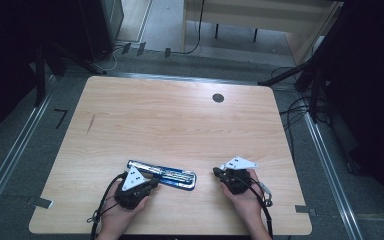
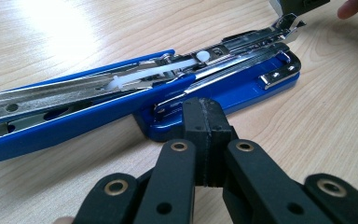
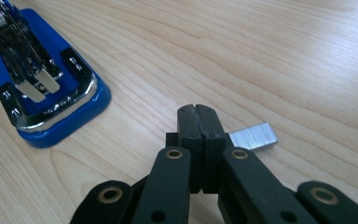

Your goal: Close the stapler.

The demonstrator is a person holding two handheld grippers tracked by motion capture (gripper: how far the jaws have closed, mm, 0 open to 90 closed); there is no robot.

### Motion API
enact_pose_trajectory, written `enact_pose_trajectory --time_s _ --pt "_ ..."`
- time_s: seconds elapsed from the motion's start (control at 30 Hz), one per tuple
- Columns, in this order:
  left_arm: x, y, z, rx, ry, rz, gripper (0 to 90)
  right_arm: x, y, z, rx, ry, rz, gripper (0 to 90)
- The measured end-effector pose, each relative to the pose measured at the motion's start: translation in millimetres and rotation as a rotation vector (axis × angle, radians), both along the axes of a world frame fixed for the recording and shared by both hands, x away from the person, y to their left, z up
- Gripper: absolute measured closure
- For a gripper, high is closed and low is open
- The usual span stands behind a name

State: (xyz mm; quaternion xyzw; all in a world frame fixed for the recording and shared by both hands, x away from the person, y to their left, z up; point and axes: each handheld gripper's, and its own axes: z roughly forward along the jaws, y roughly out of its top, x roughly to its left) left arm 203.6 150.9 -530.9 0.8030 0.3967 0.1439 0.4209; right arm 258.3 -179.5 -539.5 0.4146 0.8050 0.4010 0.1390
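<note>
A blue stapler [image 1: 166, 175] lies swung open on the wooden table [image 1: 180, 120], its metal magazine [image 2: 223, 51] bared along the top. My left gripper [image 1: 154, 183] rests at the stapler's near side, jaws shut and empty, its tips [image 2: 204, 106] just short of the blue base [image 2: 242, 88]. My right gripper [image 1: 216, 173] is to the right of the stapler [image 3: 51, 93] and points toward it, jaws shut with nothing between them [image 3: 198, 112]. A short strip of staples [image 3: 254, 136] lies flat on the table just beyond its right finger, partly hidden by it.
A dark round grommet [image 1: 218, 98] sits in the table near its far edge. The table's front edge runs close under both hands. Beyond the table are a light wooden desk [image 1: 260, 20], black stands and floor cables [image 1: 295, 107].
</note>
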Motion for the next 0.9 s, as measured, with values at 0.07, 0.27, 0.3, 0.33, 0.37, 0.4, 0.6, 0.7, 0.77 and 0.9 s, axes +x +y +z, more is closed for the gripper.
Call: enact_pose_trajectory --time_s 0.07,0.27,0.3,0.33,0.37,0.4,0.6,0.7,0.77,0.9 --pt "0.0 0.1 0.0 0.000 0.000 0.000 90.0 -0.6 -2.3 -0.6 -0.001 0.002 0.000 90.0" --pt "0.1 0.1 0.0 0.000 0.001 0.000 90.0 -3.2 -7.9 -1.0 -0.007 0.010 -0.009 90.0" --pt "0.2 0.1 0.0 0.000 0.001 0.000 90.0 -3.3 -9.1 -0.9 -0.008 0.009 -0.007 90.0" --pt "0.2 0.1 0.0 0.000 0.001 0.000 90.0 -3.5 -9.9 -0.8 -0.006 0.010 -0.011 90.0" --pt "0.2 0.2 0.0 -0.001 0.001 0.000 90.0 -3.6 -10.7 -0.7 -0.006 0.010 -0.012 90.0" --pt "0.2 0.2 0.0 -0.001 0.001 0.000 90.0 -3.7 -11.8 -0.8 -0.007 0.011 -0.013 90.0" --pt "0.4 0.4 -0.1 -0.002 0.000 0.002 90.0 -4.5 -20.4 0.0 -0.001 0.018 -0.024 90.0" --pt "0.4 0.3 -0.1 -0.002 0.000 0.002 90.0 -4.5 -24.5 0.6 0.002 0.017 -0.029 90.0" --pt "0.3 0.4 -0.1 -0.002 -0.001 0.002 90.0 -4.5 -27.0 0.9 0.004 0.017 -0.034 90.0" --pt "0.3 0.4 -0.1 -0.002 -0.001 0.002 90.0 -4.3 -30.7 1.2 0.007 0.019 -0.039 90.0"
